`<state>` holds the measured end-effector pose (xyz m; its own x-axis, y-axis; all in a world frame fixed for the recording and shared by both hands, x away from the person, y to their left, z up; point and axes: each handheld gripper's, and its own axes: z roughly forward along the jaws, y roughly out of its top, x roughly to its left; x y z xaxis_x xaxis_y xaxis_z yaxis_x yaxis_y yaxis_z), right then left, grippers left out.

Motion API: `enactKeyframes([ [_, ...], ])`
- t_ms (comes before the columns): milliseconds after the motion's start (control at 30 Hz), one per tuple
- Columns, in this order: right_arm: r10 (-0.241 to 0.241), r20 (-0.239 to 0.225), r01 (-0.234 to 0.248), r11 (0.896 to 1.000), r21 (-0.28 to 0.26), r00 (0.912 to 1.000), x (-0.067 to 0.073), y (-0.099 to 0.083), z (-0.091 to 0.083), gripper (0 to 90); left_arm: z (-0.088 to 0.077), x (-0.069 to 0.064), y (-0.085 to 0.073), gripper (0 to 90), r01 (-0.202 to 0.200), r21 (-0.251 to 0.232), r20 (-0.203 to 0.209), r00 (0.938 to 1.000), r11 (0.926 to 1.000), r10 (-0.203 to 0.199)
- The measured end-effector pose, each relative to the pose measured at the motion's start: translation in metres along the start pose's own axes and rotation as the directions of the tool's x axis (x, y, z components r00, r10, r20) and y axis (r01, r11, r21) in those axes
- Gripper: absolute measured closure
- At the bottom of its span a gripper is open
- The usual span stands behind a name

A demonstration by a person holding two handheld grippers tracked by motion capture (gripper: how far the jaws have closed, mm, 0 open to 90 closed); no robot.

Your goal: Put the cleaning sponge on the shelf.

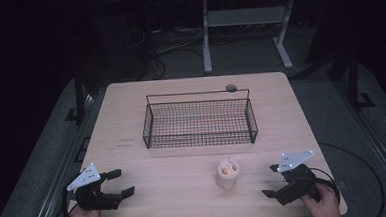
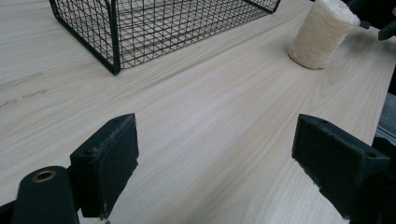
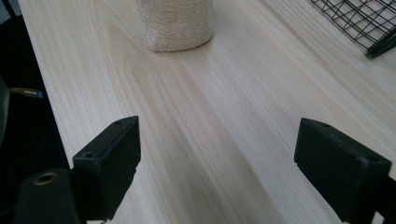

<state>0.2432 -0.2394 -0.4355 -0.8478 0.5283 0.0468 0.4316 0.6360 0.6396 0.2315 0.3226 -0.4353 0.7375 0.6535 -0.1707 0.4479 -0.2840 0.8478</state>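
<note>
Your loofah piece (image 1: 227, 173) stands upright on the table (image 1: 183, 159) near the front edge, between your grippers and apart from both. Bare wood lies all round it. The left gripper (image 1: 119, 182) and right gripper (image 1: 271, 180) rest with jaws spread, holding nothing. The wire basket (image 1: 199, 122) sits farther back.

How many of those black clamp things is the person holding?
2. The left gripper rests at the table's near-left corner, the right gripper at its near-right corner, both open, flanking the loofah.
</note>
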Motion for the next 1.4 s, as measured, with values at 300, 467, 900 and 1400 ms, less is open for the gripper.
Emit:
enactKeyframes([
  [300, -0.011, -0.015, 0.011, 1.000, 0.016, 0.9998, 0.004, 0.008, 0.003, 14.5, 0.000, 0.000, 0.000, 13.4, 0.000, 0.001, 0.000, 1.0000, 1.0000, 0.000],
  [467, -0.037, -0.018, 0.037, 0.999, 0.036, 0.9992, 0.007, 0.015, 0.005, 14.5, -0.001, 0.000, -0.001, 13.4, 0.002, -0.003, -0.004, 1.0000, 1.0000, -0.002],
  [900, -0.069, -0.033, 0.070, 0.996, 0.051, 0.9971, 0.010, 0.030, -0.001, 14.5, -0.001, 0.000, -0.001, 13.4, 0.003, -0.006, -0.005, 1.0000, 1.0000, -0.003],
  [1400, -0.148, -0.067, 0.154, 0.984, 0.088, 0.9867, 0.015, 0.052, 0.003, 14.5, -0.001, 0.000, 0.000, 13.4, 0.002, -0.006, -0.003, 1.0000, 1.0000, -0.002],
])
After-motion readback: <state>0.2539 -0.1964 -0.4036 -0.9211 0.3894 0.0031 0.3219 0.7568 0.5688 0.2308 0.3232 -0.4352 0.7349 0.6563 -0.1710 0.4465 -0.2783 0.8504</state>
